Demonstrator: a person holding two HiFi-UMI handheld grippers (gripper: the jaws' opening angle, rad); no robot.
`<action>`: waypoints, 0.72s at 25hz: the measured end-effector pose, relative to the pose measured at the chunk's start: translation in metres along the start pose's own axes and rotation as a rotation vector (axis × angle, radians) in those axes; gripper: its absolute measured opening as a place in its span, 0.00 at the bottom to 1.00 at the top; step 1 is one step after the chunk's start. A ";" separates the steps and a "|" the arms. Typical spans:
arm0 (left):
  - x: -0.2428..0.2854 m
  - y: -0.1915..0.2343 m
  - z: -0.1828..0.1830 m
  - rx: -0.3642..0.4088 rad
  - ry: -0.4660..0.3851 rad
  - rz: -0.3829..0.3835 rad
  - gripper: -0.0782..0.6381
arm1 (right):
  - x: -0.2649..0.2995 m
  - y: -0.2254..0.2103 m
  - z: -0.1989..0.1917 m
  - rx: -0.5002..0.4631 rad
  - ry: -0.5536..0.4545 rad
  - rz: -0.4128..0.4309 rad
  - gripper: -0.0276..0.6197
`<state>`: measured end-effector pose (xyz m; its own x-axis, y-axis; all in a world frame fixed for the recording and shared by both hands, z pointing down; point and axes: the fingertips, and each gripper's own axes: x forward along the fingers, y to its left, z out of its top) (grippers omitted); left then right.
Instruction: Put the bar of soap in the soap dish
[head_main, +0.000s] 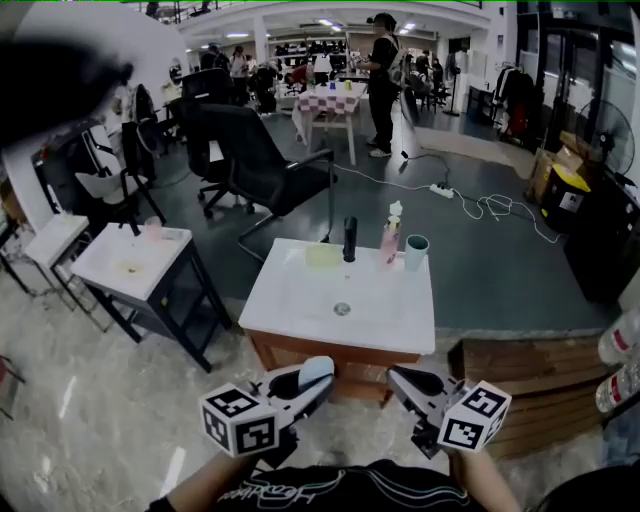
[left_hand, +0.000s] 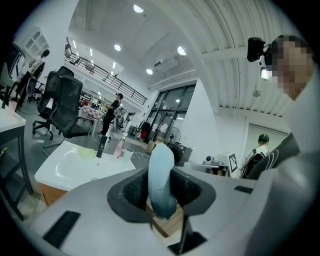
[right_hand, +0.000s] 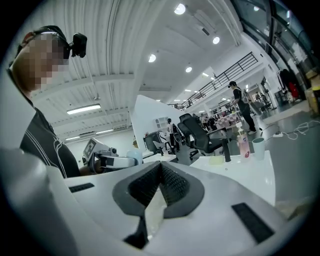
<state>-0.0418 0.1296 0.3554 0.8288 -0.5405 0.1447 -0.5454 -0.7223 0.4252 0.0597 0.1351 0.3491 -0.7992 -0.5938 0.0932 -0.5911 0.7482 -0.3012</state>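
Note:
A pale blue bar of soap (head_main: 313, 371) stands on edge between the pads of my left gripper (head_main: 316, 374), which is shut on it; the left gripper view shows the bar (left_hand: 161, 180) upright in the jaws. My right gripper (head_main: 399, 379) is beside it, jaws shut and empty (right_hand: 159, 173). Both hover in front of a white sink (head_main: 296, 303) on a wooden cabinet. A yellow-green soap dish (head_main: 323, 255) lies at the sink's back edge, left of the black faucet (head_main: 350, 238). From the right gripper view the dish (right_hand: 216, 160) is far ahead.
A pink bottle (head_main: 390, 239) and a teal cup (head_main: 416, 251) stand right of the faucet. A small white table (head_main: 130, 262) stands left, a wooden crate (head_main: 530, 385) right. Behind the sink are an office chair (head_main: 255, 160) and a standing person (head_main: 383, 80).

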 end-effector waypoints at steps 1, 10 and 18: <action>0.005 0.011 0.002 -0.004 0.007 -0.005 0.29 | 0.010 -0.008 0.001 0.006 0.002 -0.006 0.09; 0.036 0.106 0.013 -0.044 0.061 -0.034 0.29 | 0.086 -0.064 -0.012 0.062 0.035 -0.054 0.09; 0.055 0.150 0.015 -0.074 0.086 -0.059 0.29 | 0.119 -0.095 -0.025 0.103 0.061 -0.080 0.09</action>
<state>-0.0796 -0.0151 0.4136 0.8684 -0.4568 0.1927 -0.4876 -0.7163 0.4992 0.0174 0.0008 0.4121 -0.7571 -0.6288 0.1774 -0.6413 0.6634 -0.3856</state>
